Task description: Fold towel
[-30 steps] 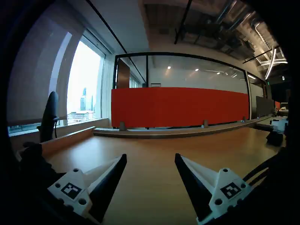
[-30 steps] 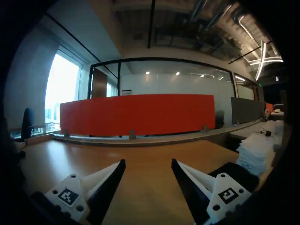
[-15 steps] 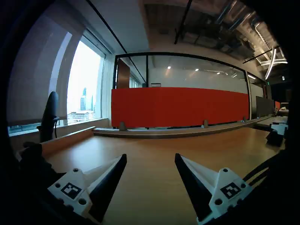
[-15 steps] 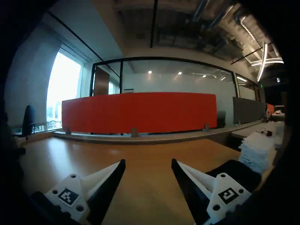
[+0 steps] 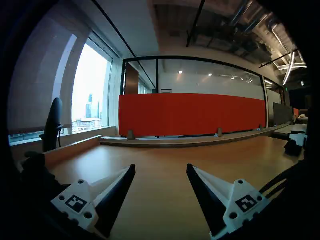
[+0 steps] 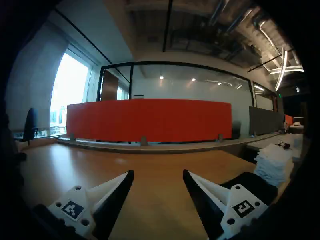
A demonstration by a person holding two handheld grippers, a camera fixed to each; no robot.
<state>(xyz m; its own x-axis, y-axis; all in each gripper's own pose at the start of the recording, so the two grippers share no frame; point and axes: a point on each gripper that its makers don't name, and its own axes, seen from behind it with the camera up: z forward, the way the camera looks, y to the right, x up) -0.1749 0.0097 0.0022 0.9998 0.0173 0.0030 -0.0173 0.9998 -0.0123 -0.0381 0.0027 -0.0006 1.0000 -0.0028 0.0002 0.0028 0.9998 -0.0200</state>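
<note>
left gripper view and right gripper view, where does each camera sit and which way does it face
left gripper view: rides on the left tool, low over the wooden table, facing the red divider, window to its left; its two open fingers show.
right gripper view: rides on the right tool, same low heading; its open fingers show, white towel stack at right.
shared: table, divider, window.

I have my right gripper (image 6: 158,172) low over the wooden desk (image 6: 160,158), fingers spread apart with bare wood between them. Off to the right sits a stack of folded white towels (image 6: 274,164) next to a black object (image 6: 252,185) I can't identify. A red divider panel (image 6: 148,120) runs along the desk's far edge.
</note>
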